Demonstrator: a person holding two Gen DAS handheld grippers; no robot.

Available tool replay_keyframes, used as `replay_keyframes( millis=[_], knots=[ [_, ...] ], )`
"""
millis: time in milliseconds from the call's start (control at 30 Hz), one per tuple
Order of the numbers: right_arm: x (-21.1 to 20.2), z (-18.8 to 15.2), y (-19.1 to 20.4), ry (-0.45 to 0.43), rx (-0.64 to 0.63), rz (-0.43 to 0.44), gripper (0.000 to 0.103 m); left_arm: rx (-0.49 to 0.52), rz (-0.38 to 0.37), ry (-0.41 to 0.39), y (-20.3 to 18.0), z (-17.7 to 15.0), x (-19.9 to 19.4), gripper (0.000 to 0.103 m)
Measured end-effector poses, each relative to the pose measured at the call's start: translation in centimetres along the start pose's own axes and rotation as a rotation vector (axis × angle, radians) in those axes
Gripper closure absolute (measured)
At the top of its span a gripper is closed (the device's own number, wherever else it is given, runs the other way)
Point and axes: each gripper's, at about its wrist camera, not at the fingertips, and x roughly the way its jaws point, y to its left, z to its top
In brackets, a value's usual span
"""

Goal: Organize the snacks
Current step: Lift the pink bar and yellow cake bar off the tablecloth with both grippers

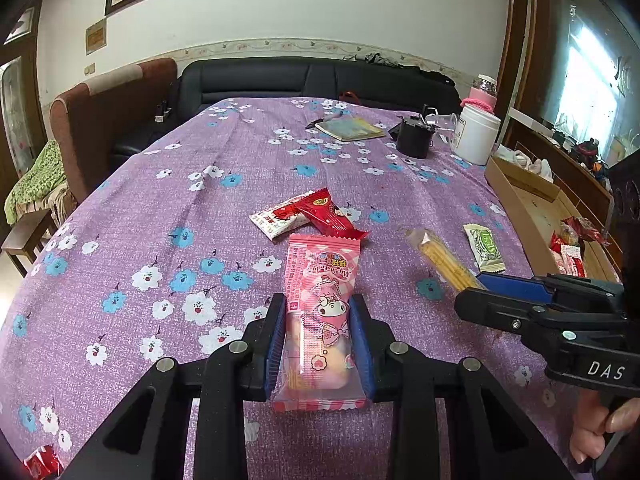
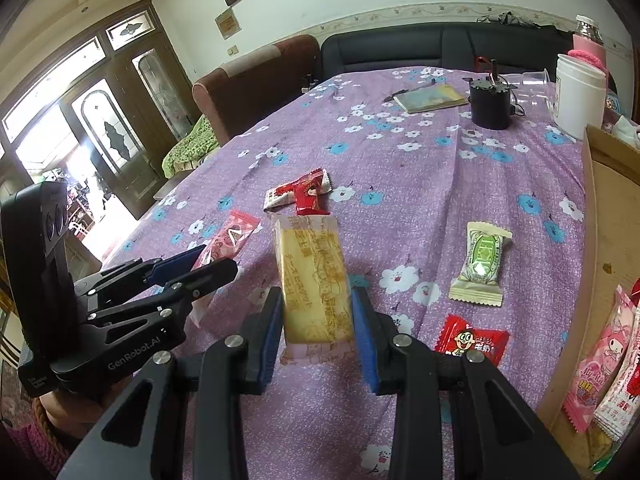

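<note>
My left tongs (image 1: 320,344) are pinching the pink snack pack (image 1: 320,320) above the tabletop (image 1: 140,200); my right tongs (image 2: 316,336) grip the yellow wafer pack (image 2: 314,284). Both look light, crinkly, probably crushable, so I'd grip mid-body, gently.

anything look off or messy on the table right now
Nothing spilled or damaged. Some snacks lie loose on the cloth outside the cardboard box: a red packet crosswise over a white one, and a green-white packet alone. Each gripper holds a snack.
</note>
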Motion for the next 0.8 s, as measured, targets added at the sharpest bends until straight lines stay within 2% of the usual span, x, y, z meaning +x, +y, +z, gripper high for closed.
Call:
replay_keyframes(
  millis=[800],
  knots=[
    [-0.31, 0.07, -0.52, -0.011, 0.025, 0.002, 0.07, -0.004, 0.009, -0.029, 0.24, 0.14, -0.31, 0.07]
  ],
)
